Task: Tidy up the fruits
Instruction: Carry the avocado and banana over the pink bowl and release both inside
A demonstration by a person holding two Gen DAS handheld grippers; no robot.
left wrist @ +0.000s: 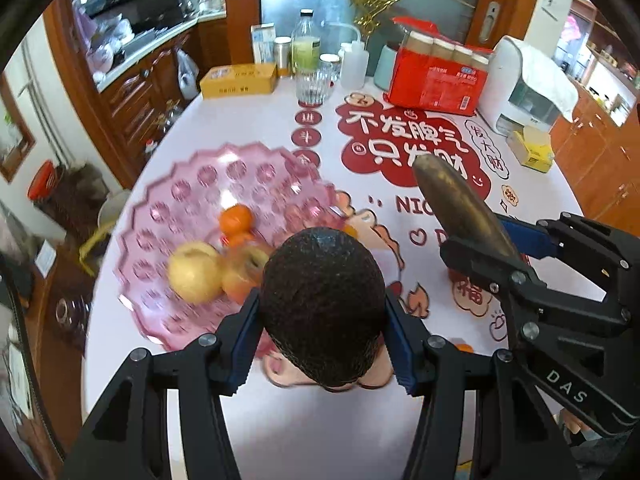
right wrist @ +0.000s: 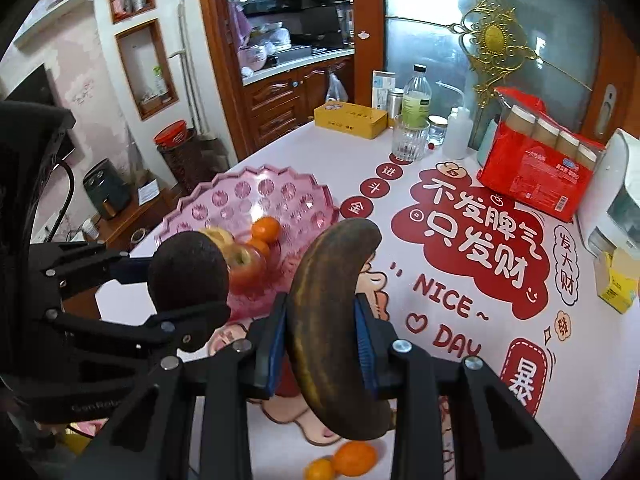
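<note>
we hold our left gripper [left wrist: 322, 338] clamped on a dark avocado [left wrist: 324, 304], raised above the table [left wrist: 248, 128] beside the pink fruit bowl [left wrist: 192, 184]. our right gripper [right wrist: 320, 344] is clamped on a blackened banana [right wrist: 332, 320]. apples [left wrist: 196, 270] and oranges [left wrist: 236, 220] lie in the bowl; two oranges [right wrist: 354, 458] sit on the table.
</note>
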